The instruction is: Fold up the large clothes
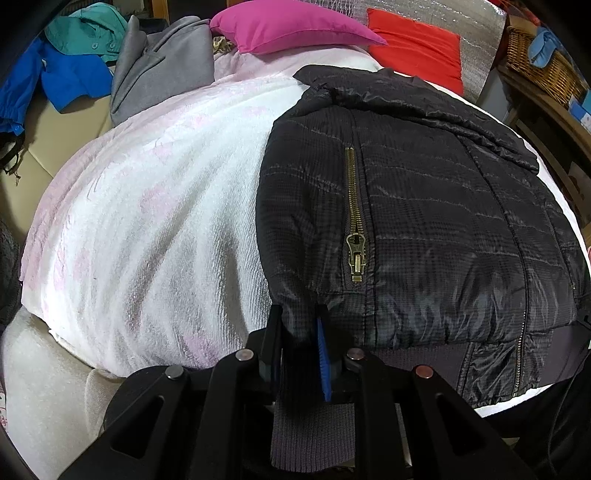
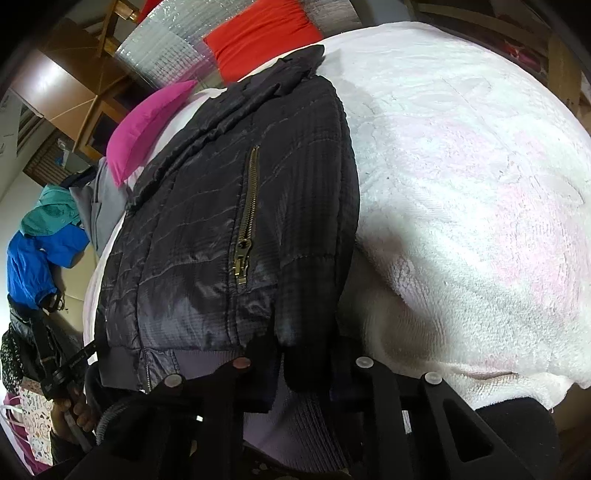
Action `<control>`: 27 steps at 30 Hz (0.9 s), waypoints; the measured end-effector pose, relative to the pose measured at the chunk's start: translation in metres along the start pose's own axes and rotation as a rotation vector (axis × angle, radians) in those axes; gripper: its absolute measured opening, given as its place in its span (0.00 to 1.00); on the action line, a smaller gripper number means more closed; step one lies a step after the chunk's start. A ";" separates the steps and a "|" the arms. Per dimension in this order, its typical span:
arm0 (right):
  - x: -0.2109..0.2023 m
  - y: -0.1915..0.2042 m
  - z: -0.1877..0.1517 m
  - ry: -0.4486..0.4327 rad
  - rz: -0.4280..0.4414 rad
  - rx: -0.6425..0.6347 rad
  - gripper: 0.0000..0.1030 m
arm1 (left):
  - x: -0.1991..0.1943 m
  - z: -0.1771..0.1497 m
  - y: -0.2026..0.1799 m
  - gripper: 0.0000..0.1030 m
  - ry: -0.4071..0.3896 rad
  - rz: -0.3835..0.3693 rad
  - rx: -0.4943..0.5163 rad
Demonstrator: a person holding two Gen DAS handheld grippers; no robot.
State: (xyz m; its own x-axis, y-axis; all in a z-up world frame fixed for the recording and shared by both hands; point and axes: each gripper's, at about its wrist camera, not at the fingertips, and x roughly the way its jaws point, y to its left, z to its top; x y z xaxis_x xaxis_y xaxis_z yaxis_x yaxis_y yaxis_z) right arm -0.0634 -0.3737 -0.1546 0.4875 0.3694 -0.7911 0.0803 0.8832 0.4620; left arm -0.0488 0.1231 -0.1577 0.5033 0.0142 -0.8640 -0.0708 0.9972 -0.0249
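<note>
**Both claws clamped on the sleeves of the black jacket**

The black quilted jacket (image 1: 424, 221) lies on a white and pink blanket (image 1: 155, 221) that covers the bed, directly ahead of both claws. The left claw (image 1: 299, 332) is closed on the folded left sleeve near its grey ribbed cuff (image 1: 310, 435), which hangs down between the fingers. The right claw (image 2: 306, 354) grips the other sleeve in the same way, and the dark fabric fills the gap between its fingers.

Far beyond the claws, a pink pillow (image 1: 291, 26) and a red pillow (image 1: 417, 51) rest at the far end of the bed. To the far left of the left claw lie a grey garment (image 1: 166, 70), a teal garment (image 1: 88, 29) and a blue garment (image 1: 59, 81).

Only the left wrist view shows a wicker basket (image 1: 539, 66) at the far right. Only the right wrist view shows a hand (image 2: 74, 410) on the other tool at the lower left, and wooden furniture (image 2: 74, 85) above it. Each view shows a different brass pocket zipper (image 1: 355, 221).
</note>
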 end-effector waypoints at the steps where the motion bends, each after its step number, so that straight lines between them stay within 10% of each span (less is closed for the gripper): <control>1: 0.000 0.000 -0.001 0.000 0.001 -0.002 0.20 | -0.001 0.000 0.000 0.17 -0.001 0.000 0.000; 22: -0.006 0.003 -0.003 0.032 0.020 -0.015 0.18 | -0.009 -0.002 0.009 0.17 -0.003 -0.016 0.008; 27: -0.004 -0.003 0.008 0.018 0.032 0.014 0.33 | 0.001 0.009 0.013 0.23 0.012 -0.029 -0.029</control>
State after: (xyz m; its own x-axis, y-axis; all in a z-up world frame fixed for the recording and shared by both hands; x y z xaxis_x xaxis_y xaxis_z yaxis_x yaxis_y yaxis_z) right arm -0.0587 -0.3797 -0.1501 0.4740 0.4030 -0.7829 0.0772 0.8667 0.4928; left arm -0.0418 0.1366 -0.1540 0.4954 -0.0158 -0.8685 -0.0813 0.9946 -0.0645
